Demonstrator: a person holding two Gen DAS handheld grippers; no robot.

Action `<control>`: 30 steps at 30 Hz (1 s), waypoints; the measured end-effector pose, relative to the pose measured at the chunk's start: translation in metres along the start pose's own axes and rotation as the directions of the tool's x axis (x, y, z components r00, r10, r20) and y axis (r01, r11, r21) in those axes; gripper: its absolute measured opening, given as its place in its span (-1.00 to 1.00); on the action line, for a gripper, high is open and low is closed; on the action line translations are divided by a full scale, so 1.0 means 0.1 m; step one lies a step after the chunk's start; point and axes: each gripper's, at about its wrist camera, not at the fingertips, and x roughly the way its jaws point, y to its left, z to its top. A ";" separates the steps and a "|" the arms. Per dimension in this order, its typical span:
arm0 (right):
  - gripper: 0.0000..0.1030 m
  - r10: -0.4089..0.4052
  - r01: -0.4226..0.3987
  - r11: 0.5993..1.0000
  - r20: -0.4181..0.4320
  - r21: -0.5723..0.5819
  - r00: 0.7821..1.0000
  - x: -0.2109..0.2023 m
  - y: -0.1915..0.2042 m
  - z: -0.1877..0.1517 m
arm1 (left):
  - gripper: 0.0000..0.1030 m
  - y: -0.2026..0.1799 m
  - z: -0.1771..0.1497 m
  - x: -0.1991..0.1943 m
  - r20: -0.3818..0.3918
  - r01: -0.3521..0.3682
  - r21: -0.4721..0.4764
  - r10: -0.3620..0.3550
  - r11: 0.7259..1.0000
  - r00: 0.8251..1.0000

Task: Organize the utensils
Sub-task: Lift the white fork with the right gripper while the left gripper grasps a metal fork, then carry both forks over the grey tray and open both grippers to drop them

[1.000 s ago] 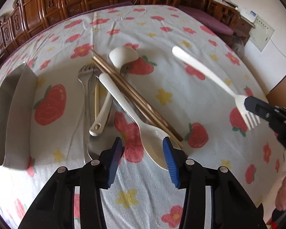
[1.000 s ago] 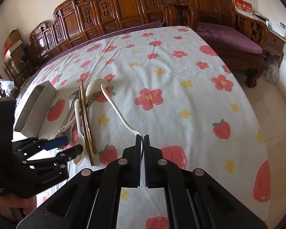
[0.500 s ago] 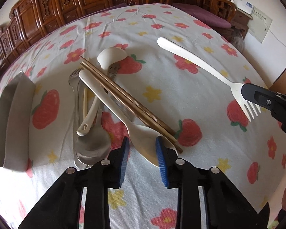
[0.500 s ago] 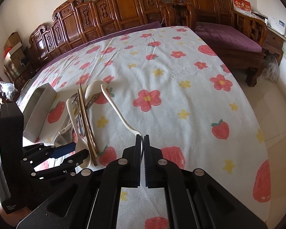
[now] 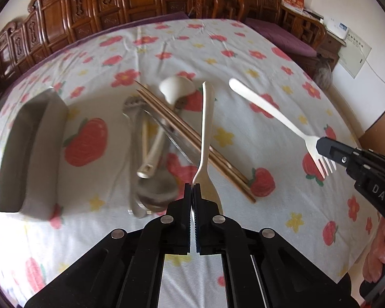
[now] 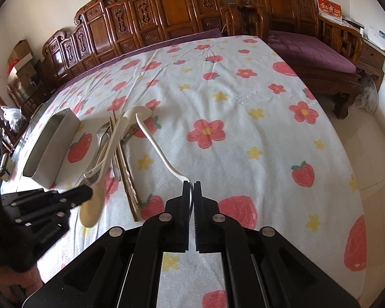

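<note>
L gripper (image 5: 192,185) pinching cream spoon (image 5: 205,128) at neck, frame ctr; R gripper (image 6: 191,183) pinching white fork (image 6: 161,148) likewise. Both judged light, stiff, slippery; neck grip suits.

"DAS" in white letters on right tongs (image 5: 328,151) body.

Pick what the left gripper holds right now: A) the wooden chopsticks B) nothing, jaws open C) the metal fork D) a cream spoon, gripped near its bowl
D: in the left wrist view the left gripper is shut on the cream spoon, pinched where the handle meets the bowl, handle pointing away; the wooden chopsticks lie on the tablecloth.
</note>
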 end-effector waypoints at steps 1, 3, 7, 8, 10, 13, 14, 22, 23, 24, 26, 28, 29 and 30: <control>-0.93 0.002 -0.002 1.000 0.000 -0.003 1.000 0.00 0.02 0.00 | -0.98 0.04 0.00 -0.03 0.006 -0.004 -0.005 0.004 1.000 1.000; -0.93 0.007 -0.007 1.000 0.000 -0.006 1.000 0.00 0.06 -0.01 | -0.98 0.14 0.01 -0.09 0.016 -0.013 -0.012 0.013 1.000 1.000; -0.93 0.015 -0.015 1.000 0.002 -0.014 1.000 -0.01 0.17 -0.01 | -0.98 0.37 0.03 -0.22 0.035 -0.030 -0.035 0.031 0.999 0.999; -0.93 0.018 -0.017 1.000 0.003 -0.015 1.000 -0.01 0.19 -0.01 | -0.98 0.45 0.04 -0.26 0.041 -0.035 -0.043 0.037 0.998 0.998; -0.93 0.022 -0.021 0.999 0.005 -0.026 1.000 -0.02 0.27 -0.01 | -0.98 0.57 0.04 -0.32 0.048 -0.041 -0.053 0.044 0.998 0.998; -0.93 0.032 -0.032 0.999 0.013 -0.036 0.999 -0.03 0.38 0.02 | -0.98 0.77 0.04 -0.43 0.064 -0.058 -0.062 0.061 0.996 0.996; -0.93 0.038 -0.037 0.999 0.015 -0.040 0.999 -0.03 0.44 0.03 | -0.98 0.82 0.03 -0.46 0.068 -0.060 -0.064 0.065 0.996 0.996; -0.93 0.073 -0.072 0.995 0.014 -0.068 0.997 0.06 0.86 0.16 | -0.98 1.36 0.03 -0.68 0.094 -0.086 -0.104 0.096 0.991 0.991; -0.93 0.075 -0.074 0.995 0.013 -0.073 0.997 0.08 0.92 0.18 | -0.98 1.43 0.03 -0.71 0.097 -0.087 -0.111 0.098 0.990 0.990; -0.93 0.079 -0.078 0.994 0.011 -0.080 0.997 0.10 0.99 0.20 | -0.98 1.49 0.02 -0.73 0.100 -0.088 -0.116 0.100 0.989 0.990; -0.93 0.087 -0.086 0.992 0.010 -0.090 0.996 0.14 1.12 0.24 | -0.98 1.63 0.02 -0.77 0.106 -0.097 -0.126 0.110 0.987 0.988; -0.93 0.093 -0.092 0.991 0.012 -0.098 0.996 0.16 1.22 0.27 | -0.98 1.76 0.02 -0.78 0.104 -0.106 -0.137 0.121 0.985 0.987; -0.93 0.098 -0.096 0.990 0.012 -0.105 0.995 0.18 1.30 0.29 | -0.98 1.83 0.01 -0.78 0.101 -0.110 -0.144 0.125 0.984 0.987; -0.93 0.100 -0.098 0.989 0.012 -0.110 0.995 0.20 1.35 0.31 | -0.98 1.89 0.00 -0.78 0.097 -0.115 -0.148 0.130 0.982 0.987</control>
